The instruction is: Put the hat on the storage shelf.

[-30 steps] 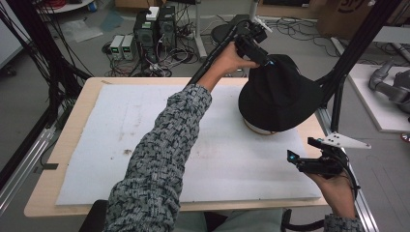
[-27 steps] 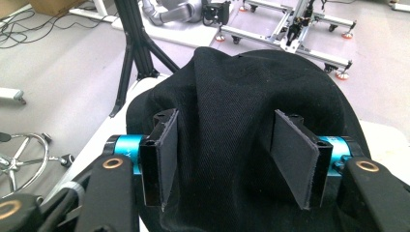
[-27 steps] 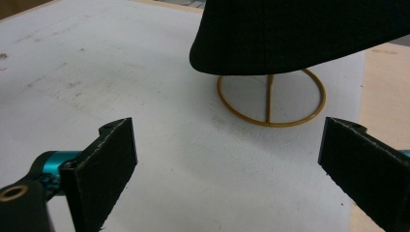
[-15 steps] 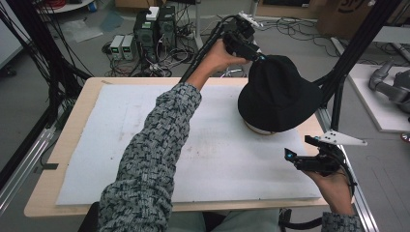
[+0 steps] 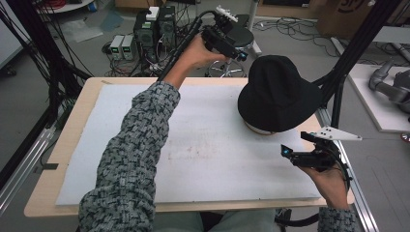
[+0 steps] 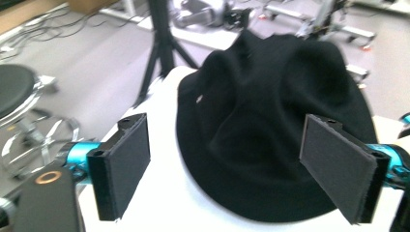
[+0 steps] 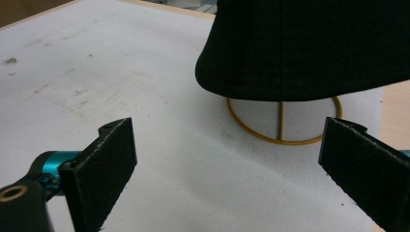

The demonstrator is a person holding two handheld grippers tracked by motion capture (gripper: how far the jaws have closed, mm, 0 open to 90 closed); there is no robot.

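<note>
A black bucket hat [image 5: 278, 94] rests on a gold wire stand [image 7: 280, 126] at the right side of the white mat [image 5: 203, 145]. My left gripper [image 5: 240, 54] is held high past the table's far edge, just left of the hat's crown, open and empty. In the left gripper view the hat [image 6: 270, 121] lies beyond the spread pads [image 6: 126, 164]. My right gripper [image 5: 286, 152] hovers over the mat's right front, below the hat brim, also open and empty. The hat brim [image 7: 309, 58] hangs above the stand's ring.
The wooden table [image 5: 72, 145] carries the mat. A black frame post [image 5: 338, 96] rises beside the hat at the right edge. A round stool [image 5: 237, 36], computer boxes [image 5: 154, 29] and cables lie on the floor behind.
My left gripper has let go of the hat's crown and pulled back up and left, away from it. The hat stays on its stand. The right gripper has barely moved.
</note>
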